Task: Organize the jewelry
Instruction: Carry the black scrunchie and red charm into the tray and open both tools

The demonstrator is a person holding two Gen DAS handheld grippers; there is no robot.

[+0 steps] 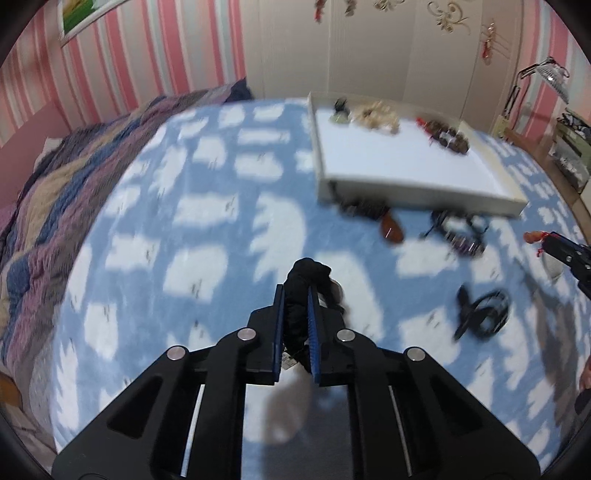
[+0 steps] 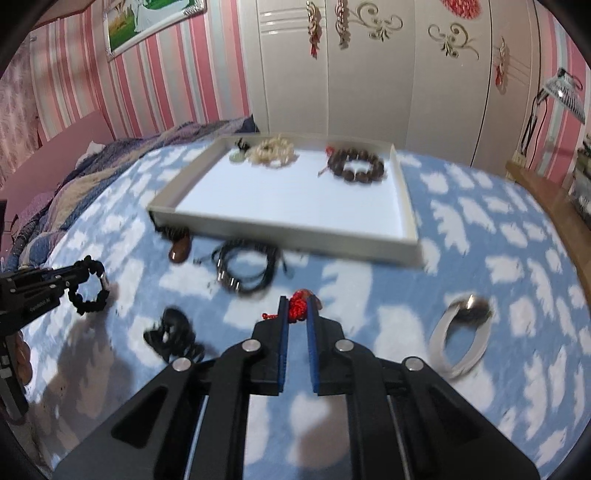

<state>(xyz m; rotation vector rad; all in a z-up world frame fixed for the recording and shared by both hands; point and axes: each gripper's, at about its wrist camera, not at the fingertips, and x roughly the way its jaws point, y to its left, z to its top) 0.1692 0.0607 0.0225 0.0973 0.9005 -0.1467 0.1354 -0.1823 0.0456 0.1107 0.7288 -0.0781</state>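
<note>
Carrying loads: left gripper [image 1: 295, 295] clenched on a black bracelet [image 1: 308, 273], right gripper [image 2: 297, 306] clenched on a red-knotted pendant [image 2: 297, 304], white tray [image 2: 404, 206] straight ahead in upper centre of both views, slightly nearer the right gripper, I judge.

Bedspread [image 2: 480, 236]: blue with white cloud shapes, covering the surface.
Quilt [image 1: 74, 177]: striped purple, blue and beige, bunched along the bedspread's left edge.
Wallpaper [image 2: 192, 81]: vertical pink, white and grey stripes.
Framed picture [image 2: 147, 22]: hangs on the striped wall, upper left.
Wardrobe [image 2: 406, 74]: cream doors with gold scroll ornaments, red charms hanging on them.
Desk lamp [image 2: 561, 92]: at the right edge.
</note>
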